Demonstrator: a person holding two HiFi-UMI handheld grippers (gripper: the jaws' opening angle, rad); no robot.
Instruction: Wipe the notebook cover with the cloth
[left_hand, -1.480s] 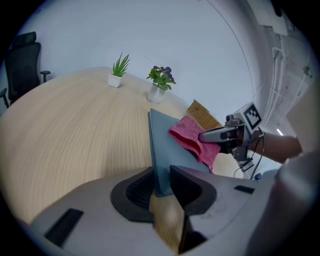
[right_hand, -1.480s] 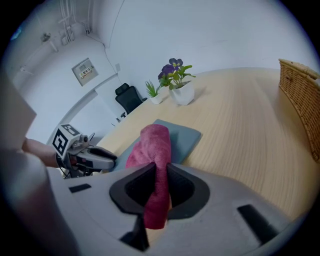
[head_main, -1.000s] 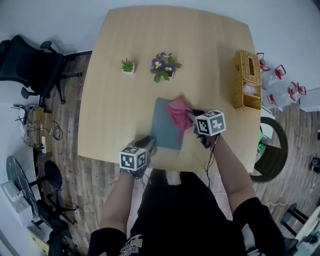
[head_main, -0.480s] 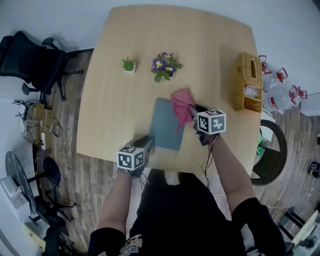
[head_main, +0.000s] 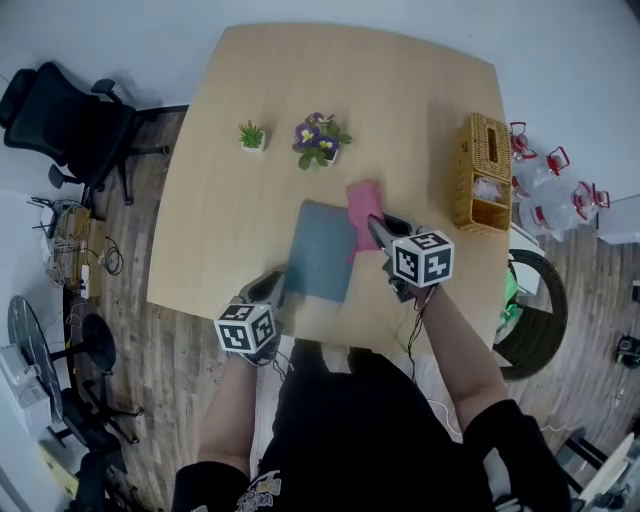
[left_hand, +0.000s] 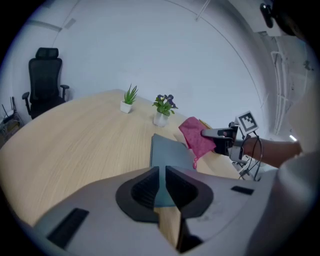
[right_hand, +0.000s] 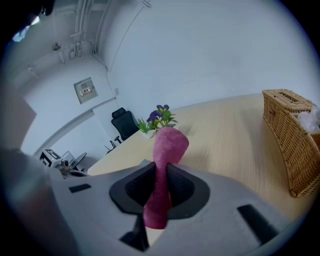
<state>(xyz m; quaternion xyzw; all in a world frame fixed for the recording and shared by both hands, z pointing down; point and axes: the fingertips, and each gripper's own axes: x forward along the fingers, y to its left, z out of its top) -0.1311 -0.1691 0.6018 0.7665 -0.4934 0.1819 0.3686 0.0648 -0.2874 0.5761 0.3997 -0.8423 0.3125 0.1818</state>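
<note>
A grey-blue notebook lies flat on the wooden table. My left gripper is at its near left corner. Its jaws are closing, and the corner fills the narrow gap between them. My right gripper is shut on a pink cloth. The cloth hangs bunched from the jaws at the notebook's far right corner, partly over the bare table. In the left gripper view the right gripper holds the cloth just above the notebook's far edge.
A wicker basket stands at the table's right edge. A pot of purple flowers and a small green plant stand behind the notebook. A black office chair and water jugs are on the floor.
The right gripper has carried the cloth from over the notebook's right half toward its far right corner. The left gripper has stayed at the near left corner.
</note>
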